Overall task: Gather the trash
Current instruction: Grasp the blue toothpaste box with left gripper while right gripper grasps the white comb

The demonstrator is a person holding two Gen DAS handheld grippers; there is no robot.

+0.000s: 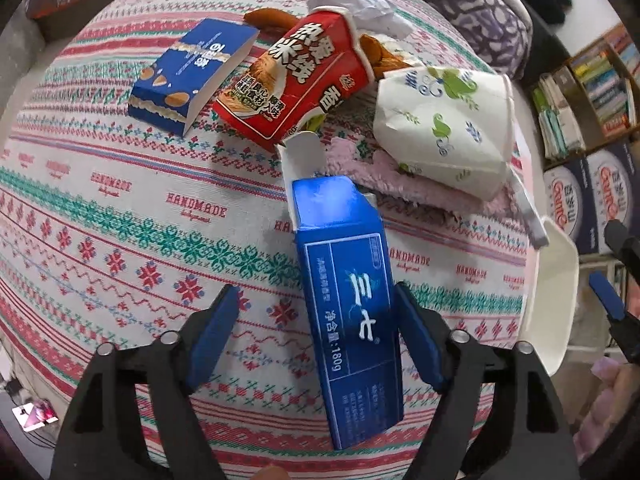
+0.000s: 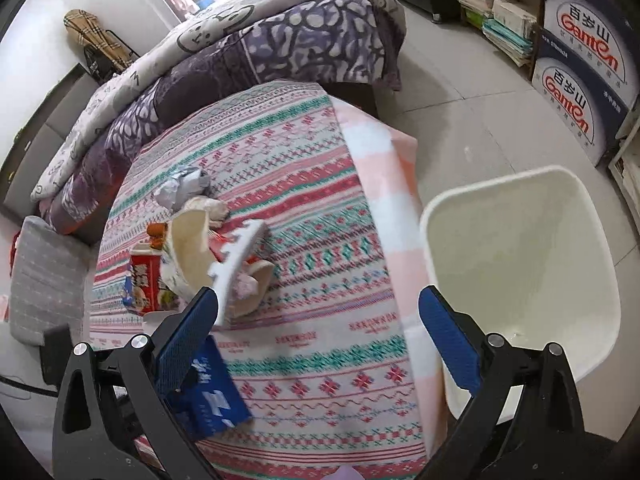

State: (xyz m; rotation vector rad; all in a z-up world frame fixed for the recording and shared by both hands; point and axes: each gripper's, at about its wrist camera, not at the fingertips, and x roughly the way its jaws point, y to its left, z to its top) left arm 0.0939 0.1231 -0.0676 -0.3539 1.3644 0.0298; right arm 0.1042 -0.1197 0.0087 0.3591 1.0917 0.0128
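The left gripper [image 1: 316, 322] hangs over the worktop [image 1: 100, 216] with its jaws spread wide on either side of the blue toothpaste box [image 1: 348, 312], which lies flat on the patterned cloth with its flap end open and pointing away. One jaw is at the box's long edge, the other stands well clear, so no grip is made yet. The step in hand looks like picking up this box: centre the jaws across its narrow width, then close gently, since an empty carton will likely crush or twist out. The right gripper [image 2: 320, 344] is also open and holds nothing, hovering by the worktop edge beside the white bin [image 2: 520, 248]. Further off lie a red noodle carton [image 1: 296, 80], a small blue snack box [image 1: 192, 76] and a crumpled paper cup [image 1: 448, 120].
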